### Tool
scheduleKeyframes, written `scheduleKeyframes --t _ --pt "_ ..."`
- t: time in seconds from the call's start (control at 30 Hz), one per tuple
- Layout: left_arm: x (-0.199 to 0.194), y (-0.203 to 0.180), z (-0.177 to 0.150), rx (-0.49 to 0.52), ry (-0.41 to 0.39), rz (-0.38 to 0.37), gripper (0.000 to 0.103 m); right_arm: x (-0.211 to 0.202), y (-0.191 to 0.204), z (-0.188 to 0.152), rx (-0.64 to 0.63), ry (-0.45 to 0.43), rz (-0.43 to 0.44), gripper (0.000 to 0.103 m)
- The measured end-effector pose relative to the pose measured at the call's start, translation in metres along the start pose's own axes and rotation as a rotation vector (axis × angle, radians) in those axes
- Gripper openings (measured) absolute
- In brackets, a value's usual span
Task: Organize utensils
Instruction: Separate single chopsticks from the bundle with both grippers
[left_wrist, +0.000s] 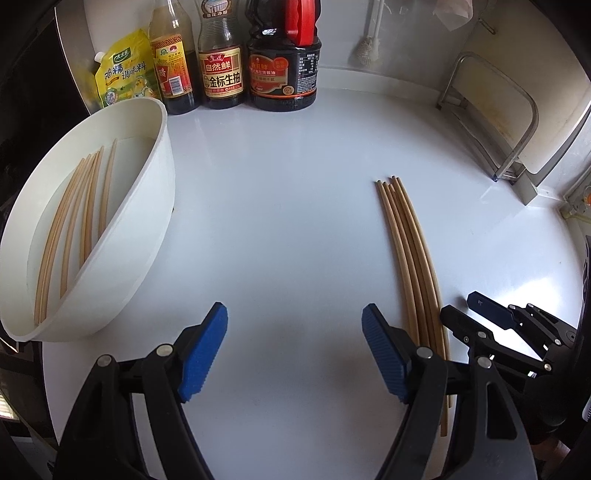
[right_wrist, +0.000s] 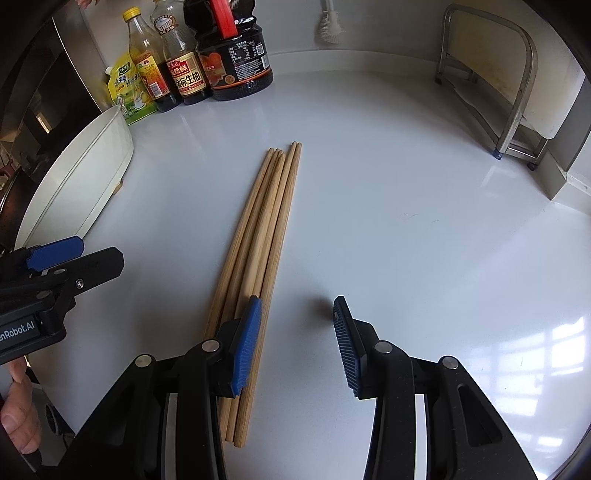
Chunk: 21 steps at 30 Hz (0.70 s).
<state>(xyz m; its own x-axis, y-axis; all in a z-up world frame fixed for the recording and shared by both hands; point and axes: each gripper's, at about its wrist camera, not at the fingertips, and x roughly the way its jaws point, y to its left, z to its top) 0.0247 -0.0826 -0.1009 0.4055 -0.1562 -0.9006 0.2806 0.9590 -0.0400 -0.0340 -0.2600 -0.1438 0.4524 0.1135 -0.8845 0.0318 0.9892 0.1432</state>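
A bundle of several wooden chopsticks (right_wrist: 266, 229) lies on the white counter, pointing away from me. My right gripper (right_wrist: 295, 306) is open just right of their near ends. Its left pad (right_wrist: 247, 339) hangs over the bundle and nothing is between the jaws. My left gripper (left_wrist: 295, 314) is open above bare counter, left of the same chopsticks (left_wrist: 410, 258). A white tub (left_wrist: 159, 184) at the left edge holds several more chopsticks (left_wrist: 74, 229). Each gripper shows in the other's view: the right gripper (left_wrist: 461, 304) and the left gripper (right_wrist: 85, 254).
Sauce bottles (left_wrist: 221, 66) and a yellow seasoning pouch (left_wrist: 122, 70) stand along the back wall. A metal rack (left_wrist: 517, 129) with a cutting board stands at the back right. A white brush (left_wrist: 367, 48) hangs on the wall. A person's hand (right_wrist: 18, 406) holds the left gripper.
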Motion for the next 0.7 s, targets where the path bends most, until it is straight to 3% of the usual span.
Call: scheduleKeyframes --t 0.43,0.7 --pt "0.004 -0.003 0.002 0.004 0.002 0.004 0.074 0.004 0.003 0.004 0.006 -0.001 -0.021 0.039" --pt "0.009 -0.014 0.0 0.016 0.01 -0.039 0.074 0.001 -0.01 0.002 0.017 -0.011 -0.038 0.039"
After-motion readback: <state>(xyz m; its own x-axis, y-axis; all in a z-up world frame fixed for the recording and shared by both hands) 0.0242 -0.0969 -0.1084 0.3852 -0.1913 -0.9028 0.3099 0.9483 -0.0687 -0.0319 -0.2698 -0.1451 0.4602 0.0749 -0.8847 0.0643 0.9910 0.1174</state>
